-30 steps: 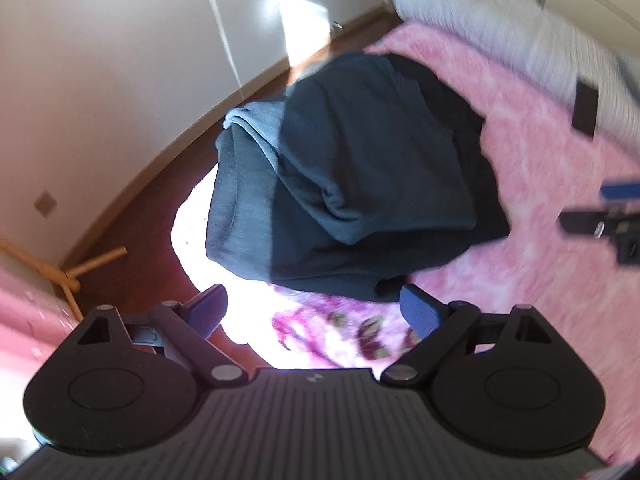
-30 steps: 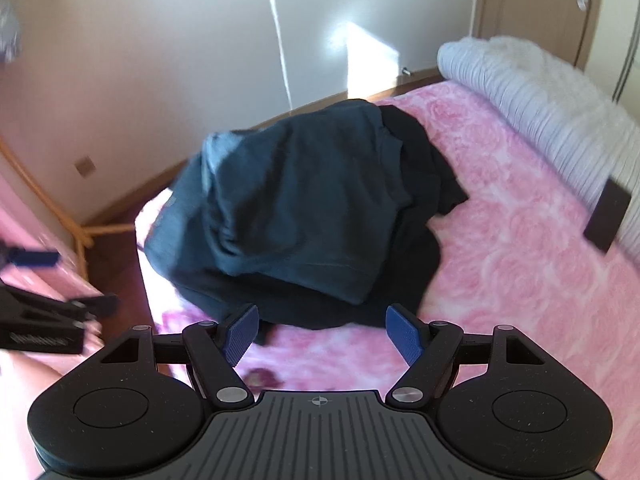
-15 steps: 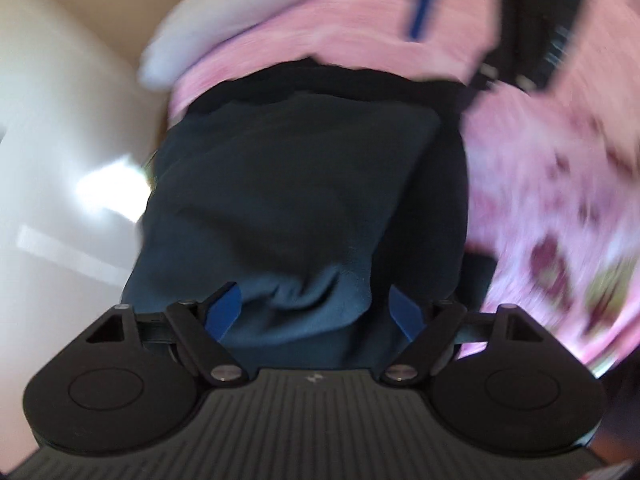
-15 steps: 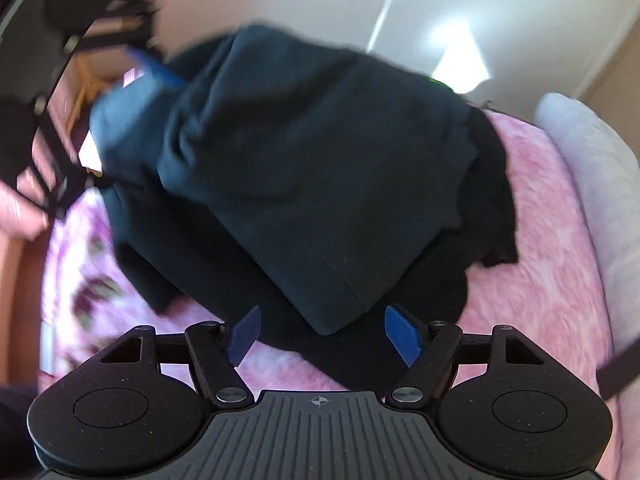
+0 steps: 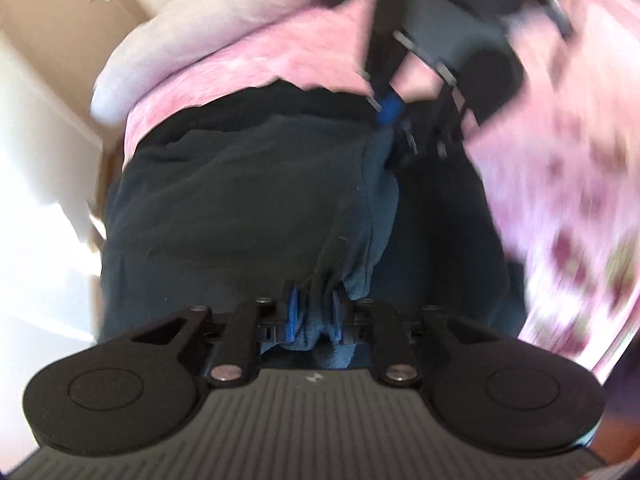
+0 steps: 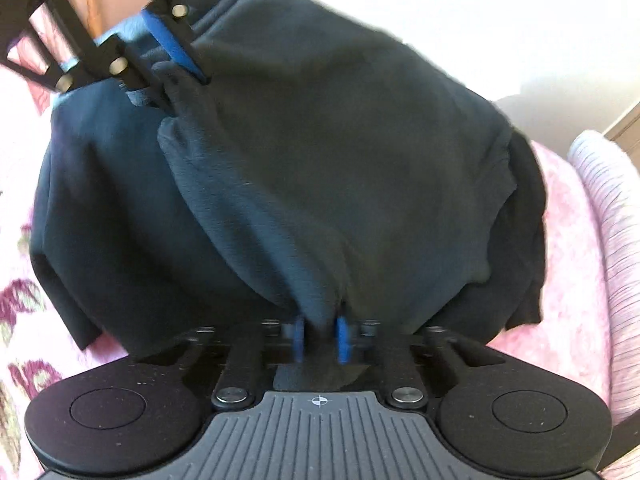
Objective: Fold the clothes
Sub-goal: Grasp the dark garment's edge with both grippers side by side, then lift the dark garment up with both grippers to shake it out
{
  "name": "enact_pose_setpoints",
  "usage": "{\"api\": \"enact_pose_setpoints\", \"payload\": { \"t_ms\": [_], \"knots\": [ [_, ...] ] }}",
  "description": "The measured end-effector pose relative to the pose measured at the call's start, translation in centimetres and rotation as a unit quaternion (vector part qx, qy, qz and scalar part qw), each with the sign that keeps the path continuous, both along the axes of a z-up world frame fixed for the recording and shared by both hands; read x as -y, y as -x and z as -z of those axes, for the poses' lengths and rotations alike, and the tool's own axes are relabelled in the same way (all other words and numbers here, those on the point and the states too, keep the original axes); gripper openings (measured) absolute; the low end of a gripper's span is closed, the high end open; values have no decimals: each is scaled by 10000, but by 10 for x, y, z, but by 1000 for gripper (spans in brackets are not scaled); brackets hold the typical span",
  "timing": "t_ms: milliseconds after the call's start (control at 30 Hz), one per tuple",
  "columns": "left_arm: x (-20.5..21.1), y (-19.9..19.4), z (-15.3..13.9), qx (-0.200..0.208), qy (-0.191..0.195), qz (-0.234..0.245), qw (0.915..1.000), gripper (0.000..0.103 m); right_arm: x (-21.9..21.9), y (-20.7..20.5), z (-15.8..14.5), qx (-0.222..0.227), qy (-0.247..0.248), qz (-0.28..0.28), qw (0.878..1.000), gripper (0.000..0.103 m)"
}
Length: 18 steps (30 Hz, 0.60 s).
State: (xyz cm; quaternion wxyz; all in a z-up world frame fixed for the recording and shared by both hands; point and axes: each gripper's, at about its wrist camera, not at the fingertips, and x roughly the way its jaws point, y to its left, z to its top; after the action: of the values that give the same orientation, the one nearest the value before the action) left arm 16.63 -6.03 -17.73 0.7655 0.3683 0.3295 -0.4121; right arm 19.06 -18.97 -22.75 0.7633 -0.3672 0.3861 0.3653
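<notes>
A dark blue-grey garment [image 5: 248,208] [image 6: 340,160] lies heaped on top of a black garment [image 6: 524,240] on the pink bed. My left gripper [image 5: 314,316] is closing, and a bunched fold of the blue-grey cloth is pinched between its blue pads. My right gripper [image 6: 320,334] is closing too, with the garment's near edge squeezed between its blue pads. Each gripper shows in the other's view: the right gripper [image 5: 394,120] bites the cloth's far corner, and the left gripper [image 6: 176,76] grips the upper left corner.
A pink fluffy blanket [image 5: 248,56] [image 6: 568,216] covers the bed, with a flowered pink sheet [image 5: 572,184] at one side. A white ribbed pillow [image 6: 604,184] lies along the blanket's edge. A pale wall [image 6: 440,12] and wooden skirting lie beyond.
Both grippers have dropped onto the garment pile, rolled, and gone from wide open to pinched on the blue-grey cloth. The cloth now fills most of both views.
</notes>
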Motion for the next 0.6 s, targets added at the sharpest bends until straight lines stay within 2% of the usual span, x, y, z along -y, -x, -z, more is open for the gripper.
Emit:
{"api": "enact_pose_setpoints", "payload": {
  "t_ms": [67,133,233,333,467,600],
  "knots": [
    [-3,-12,-17,-5,266,-179,9995,12,1,-4,-18,127,-138,90,9998,9],
    [-5,-22,-32,182,402,-201,9988,11,5,-13,-43,328,-372,298,9983,8],
    [-5,-32,-59,483,694,-154,9963,11,16,-27,-95,868,-693,648,9917,7],
    [1,-32,-94,778,994,-37,9920,9,30,-34,-146,1218,-937,864,9843,7],
    [16,-17,-126,1028,1046,113,9891,8,47,-15,-189,1518,-956,785,9806,6],
    [37,27,-150,1000,1142,371,9877,6,77,21,-213,1656,-974,982,9764,6]
  ]
}}
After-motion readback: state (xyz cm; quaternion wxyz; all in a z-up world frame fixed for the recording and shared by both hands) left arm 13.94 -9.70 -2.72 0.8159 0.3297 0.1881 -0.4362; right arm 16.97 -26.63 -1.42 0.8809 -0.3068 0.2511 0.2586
